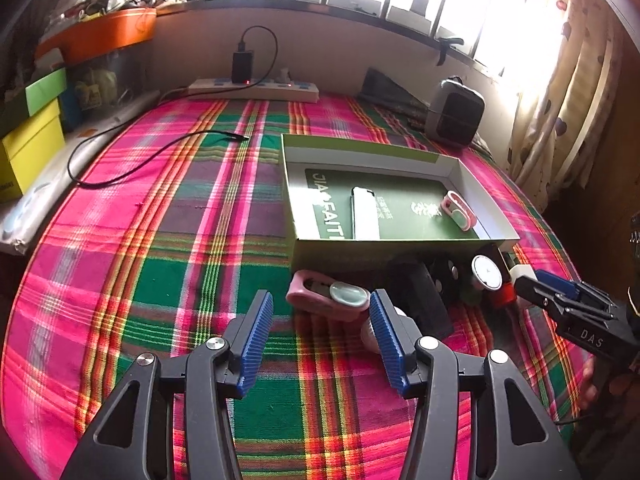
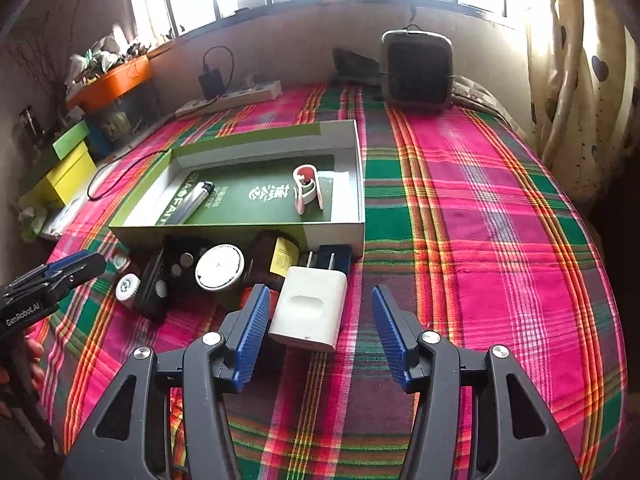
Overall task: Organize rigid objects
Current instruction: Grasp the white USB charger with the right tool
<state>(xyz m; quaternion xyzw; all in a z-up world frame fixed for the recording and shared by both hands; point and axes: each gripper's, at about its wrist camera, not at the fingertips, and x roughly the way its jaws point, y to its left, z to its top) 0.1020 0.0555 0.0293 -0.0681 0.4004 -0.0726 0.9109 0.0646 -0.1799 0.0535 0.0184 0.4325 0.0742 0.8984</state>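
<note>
White plastic charger [image 2: 310, 312] lies on the plaid cloth [image 2: 460, 240] just in front of the green box [image 2: 362, 184], between the apart pads of the right tool [image 2: 318, 334], which should straddle its flat sides squarely before clamping; the left tool [image 1: 320, 338] gapes empty by a pink clip [image 1: 326, 300]

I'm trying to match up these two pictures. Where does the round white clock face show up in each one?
Left wrist view: the round white clock face sits right of centre, just in front of the box's near right corner.
Right wrist view: it sits left of centre, in front of the box's near wall, beside a black remote-like gadget.
Shared landmark: the open green cardboard box.
</note>
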